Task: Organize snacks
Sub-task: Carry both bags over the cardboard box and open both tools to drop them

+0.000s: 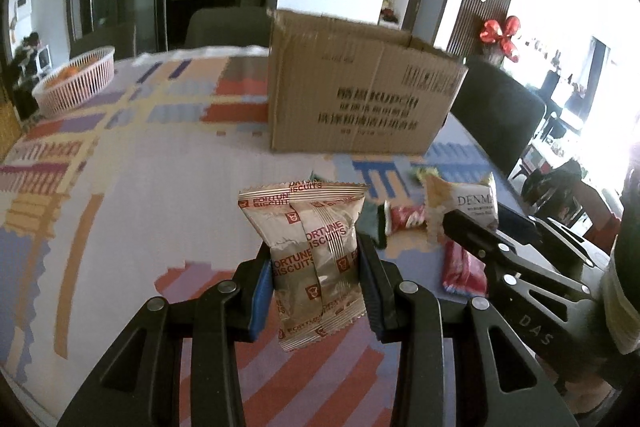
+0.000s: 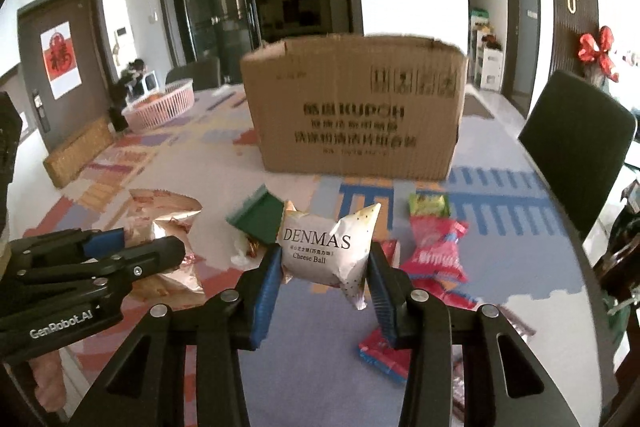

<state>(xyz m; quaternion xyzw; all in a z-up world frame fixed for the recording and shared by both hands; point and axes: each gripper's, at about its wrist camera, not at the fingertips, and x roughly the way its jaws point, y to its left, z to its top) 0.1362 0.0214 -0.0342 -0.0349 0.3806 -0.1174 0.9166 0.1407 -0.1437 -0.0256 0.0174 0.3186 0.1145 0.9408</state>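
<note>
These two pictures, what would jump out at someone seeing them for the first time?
Each claw grips a snack packet: the left claw pinches a silver Fortune Biscuits packet, the right claw a white Denmas Cheese Ball packet. Behind them a big cardboard box stands on the colourful tablecloth, with loose red snack packets lying in front of it.

cardboard box (image 2: 354, 107) print blurred, box interior hidden, basket (image 1: 76, 79) contents indistinct
</note>
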